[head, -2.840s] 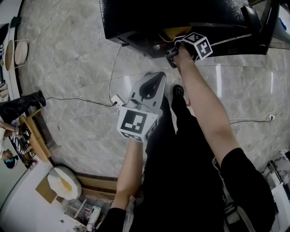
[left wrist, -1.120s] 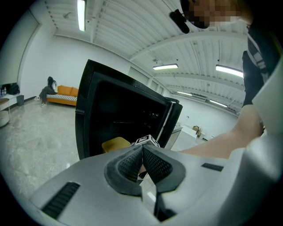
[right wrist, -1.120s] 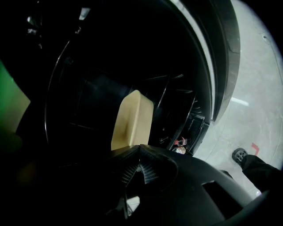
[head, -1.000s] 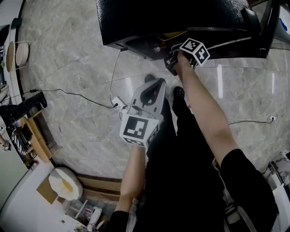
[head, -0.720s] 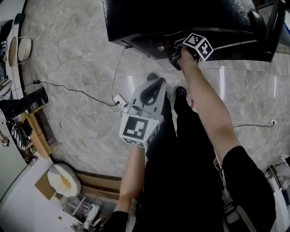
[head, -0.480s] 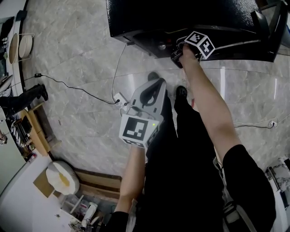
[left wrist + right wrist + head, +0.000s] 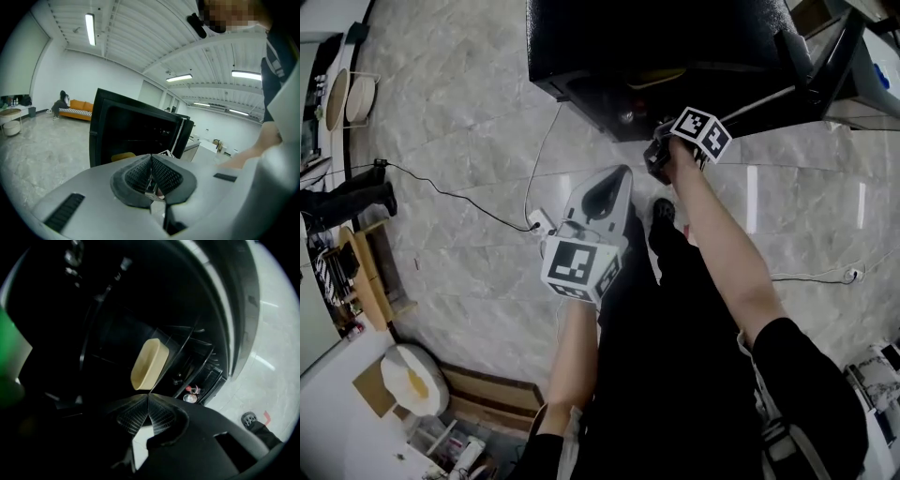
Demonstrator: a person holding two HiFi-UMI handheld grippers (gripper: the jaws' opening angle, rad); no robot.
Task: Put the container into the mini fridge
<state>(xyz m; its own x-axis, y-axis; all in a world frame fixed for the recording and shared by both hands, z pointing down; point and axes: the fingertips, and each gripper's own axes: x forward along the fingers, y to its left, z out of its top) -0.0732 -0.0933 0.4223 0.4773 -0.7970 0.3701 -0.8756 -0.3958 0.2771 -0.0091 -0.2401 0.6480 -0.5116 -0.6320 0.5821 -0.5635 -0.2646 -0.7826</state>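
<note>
Container (image 7: 150, 363): I see it lying inside the mini fridge (image 7: 675, 37), a pale yellow tub resting on a shelf in the dark interior. In the right gripper view it sits just beyond my jaw tips, with no contact that I can make out. From the head view only a yellow sliver of it shows inside the fridge opening. In the left gripper view it shows as a yellow patch low in the cabinet.

My right gripper (image 7: 148, 397) has its jaws pressed together, the ribbed pads meeting along a single line with nothing between them. In the head view it hangs just in front of the fridge's lower edge, its marker cube (image 7: 701, 133) facing up.

My left gripper (image 7: 151, 160) is likewise closed, pads meeting and empty. It points toward the fridge front from further back. The head view shows it above the marble floor (image 7: 441, 141), well short of the cabinet and apart from the right gripper.

The fridge door (image 7: 183, 136) stands swung wide on the right side. A black cable (image 7: 459, 197) trails across the floor from the left, behind the left gripper.
</note>
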